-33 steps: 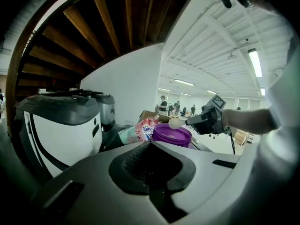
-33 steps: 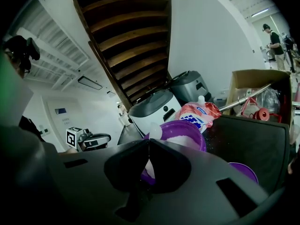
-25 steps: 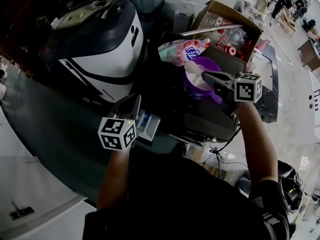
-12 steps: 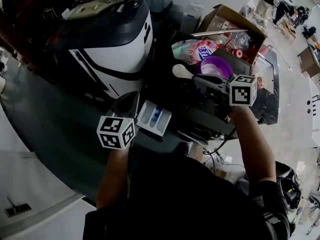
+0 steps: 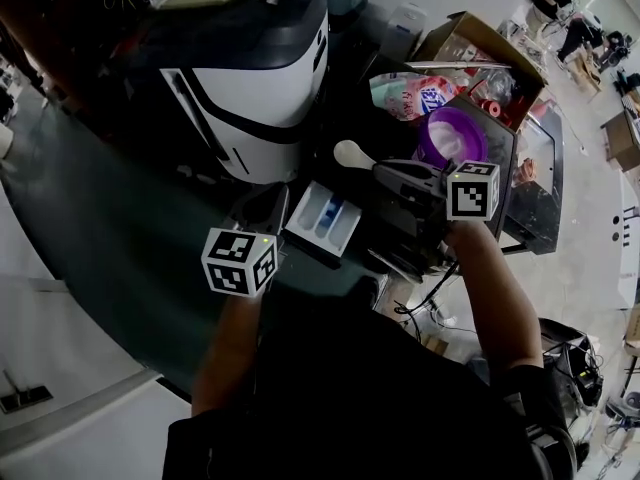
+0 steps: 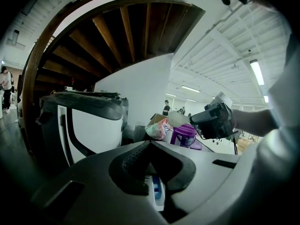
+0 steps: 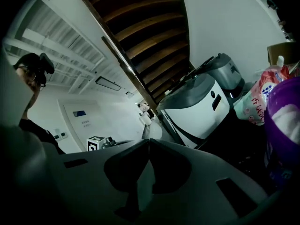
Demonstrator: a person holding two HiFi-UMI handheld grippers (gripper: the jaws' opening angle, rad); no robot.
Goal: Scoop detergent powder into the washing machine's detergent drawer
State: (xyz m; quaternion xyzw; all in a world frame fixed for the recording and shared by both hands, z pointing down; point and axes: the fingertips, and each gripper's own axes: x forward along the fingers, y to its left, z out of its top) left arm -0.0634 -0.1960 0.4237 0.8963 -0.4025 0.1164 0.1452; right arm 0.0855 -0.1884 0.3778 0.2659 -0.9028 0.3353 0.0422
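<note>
Since a second ago the right tool [image 5: 385, 173] has swung left, away from the purple detergent tub [image 5: 450, 138], and the pulled-out detergent drawer [image 5: 325, 216] has come fully into sight. That tool is clamped on the handle of the white scoop [image 5: 352, 154], whose bowl hangs just beyond the drawer's far end, so the tip-out lies down and toward the person, roughly along the drawer's long axis. The left tool [image 5: 268, 204], jaws closed on nothing, sits just beside the drawer's left edge.

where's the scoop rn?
Head view, centre: the white scoop is clamped in the right gripper, its bowl between the purple detergent tub and the open detergent drawer.
</note>
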